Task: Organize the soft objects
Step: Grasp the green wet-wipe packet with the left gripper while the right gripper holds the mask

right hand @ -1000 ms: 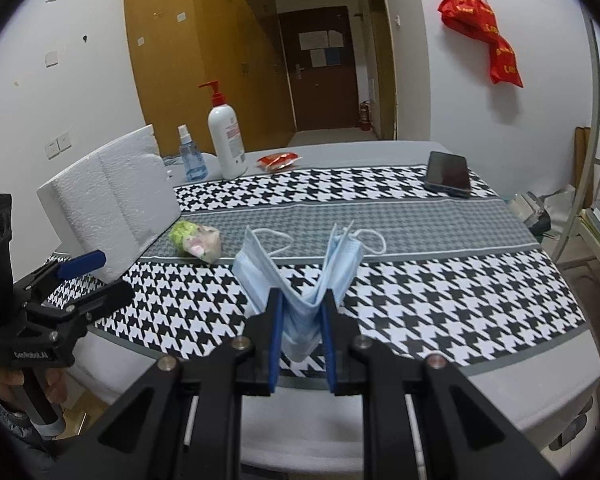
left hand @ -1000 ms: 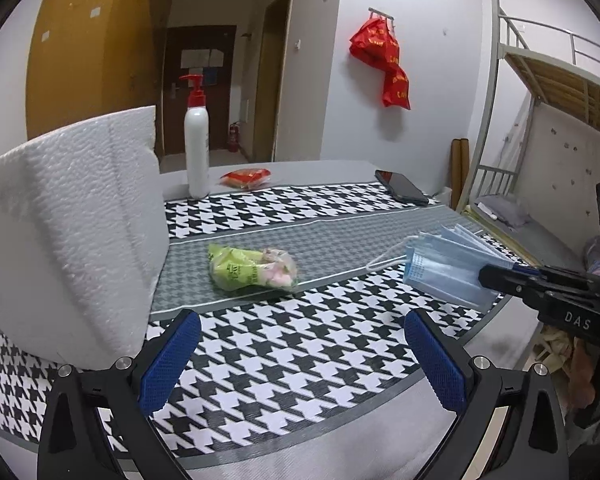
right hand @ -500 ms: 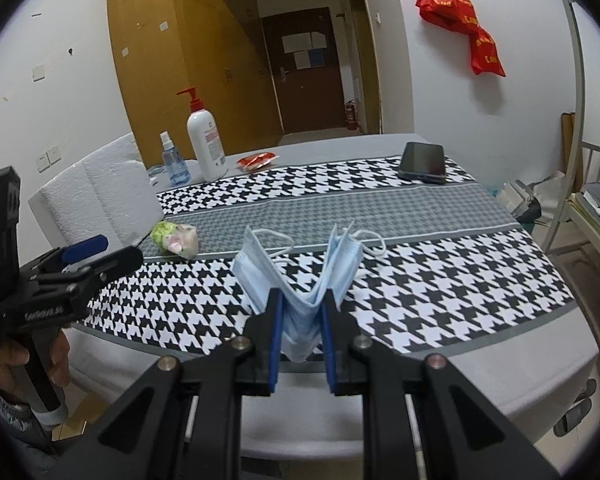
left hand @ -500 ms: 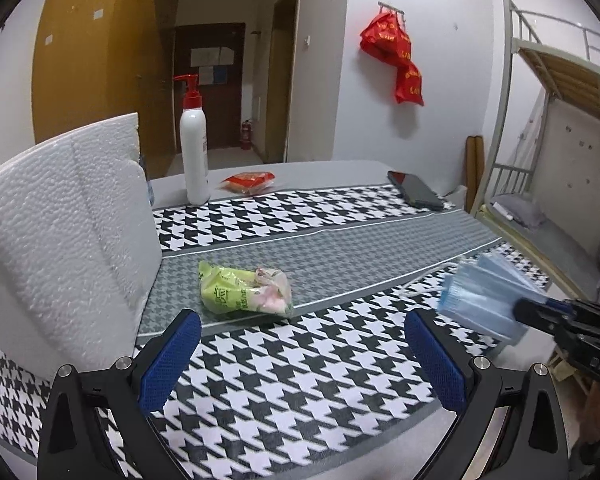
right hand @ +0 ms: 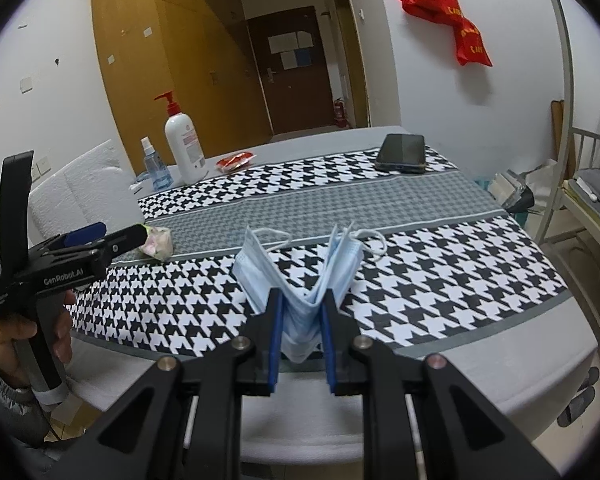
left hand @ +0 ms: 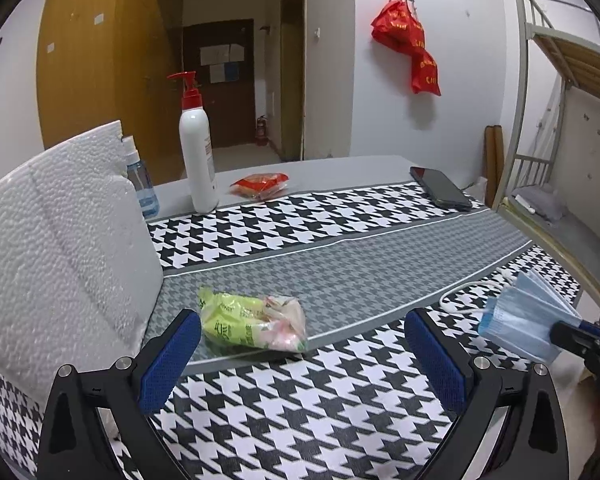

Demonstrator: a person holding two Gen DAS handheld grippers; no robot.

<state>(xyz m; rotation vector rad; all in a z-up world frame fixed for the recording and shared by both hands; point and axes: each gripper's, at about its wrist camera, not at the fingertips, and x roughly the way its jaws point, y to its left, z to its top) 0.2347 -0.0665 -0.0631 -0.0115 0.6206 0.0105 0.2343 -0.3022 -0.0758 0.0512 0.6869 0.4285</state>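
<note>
A crumpled green and pink plastic bag [left hand: 252,326] lies on the grey stripe of the houndstooth table cloth [left hand: 300,408]. My left gripper [left hand: 302,317] is open and wide, and the bag sits just past its blue fingertips, closer to the left one. My right gripper [right hand: 302,298] is shut on a folded stack of blue face masks [right hand: 300,276], held above the table's front edge, with ear loops hanging forward. In the left wrist view the masks [left hand: 528,324] show at the far right. In the right wrist view the left gripper [right hand: 112,236] partly hides the bag [right hand: 158,240].
A white foam block [left hand: 60,248] leans on the table's left side, close to my left finger. At the back stand a pump bottle [left hand: 198,152], a small spray bottle [left hand: 140,184], a red packet [left hand: 260,184] and a phone [left hand: 440,192]. A bunk bed frame [left hand: 532,128] rises on the right.
My left gripper has moved forward towards the green and pink bag, which now looks larger and nearer its fingers. The right gripper still holds the masks, now further right in the left view.
</note>
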